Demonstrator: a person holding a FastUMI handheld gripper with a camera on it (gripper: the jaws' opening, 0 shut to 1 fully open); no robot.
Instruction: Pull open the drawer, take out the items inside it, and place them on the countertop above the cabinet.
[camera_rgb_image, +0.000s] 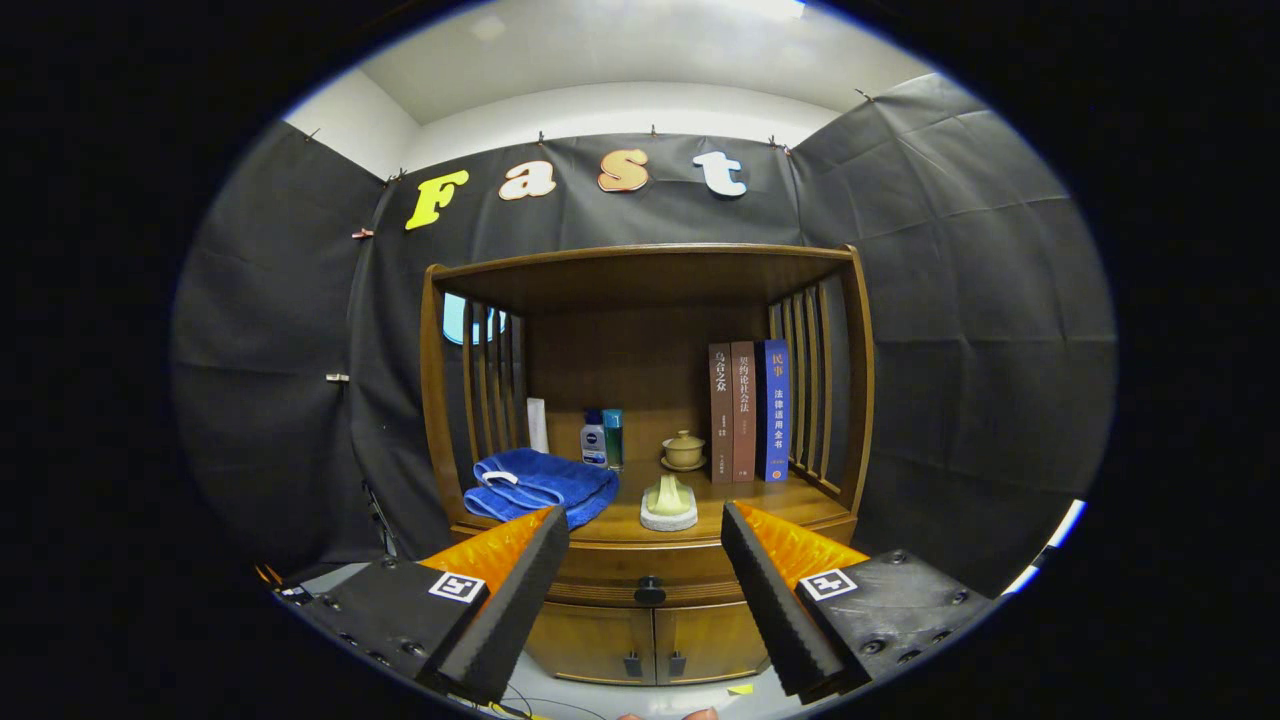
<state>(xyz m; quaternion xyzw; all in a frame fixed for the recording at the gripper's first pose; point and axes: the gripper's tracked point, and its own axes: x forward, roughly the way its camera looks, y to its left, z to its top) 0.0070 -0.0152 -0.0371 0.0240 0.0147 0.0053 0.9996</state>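
So, wooden cabinet (640, 420) as landmark. Drawer (650, 575) under its countertop (770, 505), front flush, contents hidden; dark knob (649, 591) at centre. Countertop load: folded blue towel (540, 485) left, pale item on white dish (669, 505) at front edge, two bottles (602, 438) and lidded cup (684, 450) at back, three books (750, 412) upright right. Bare strip right of dish. Gripper (645, 535) released, fingers wide apart, nothing between, well short of cabinet; knob between them.
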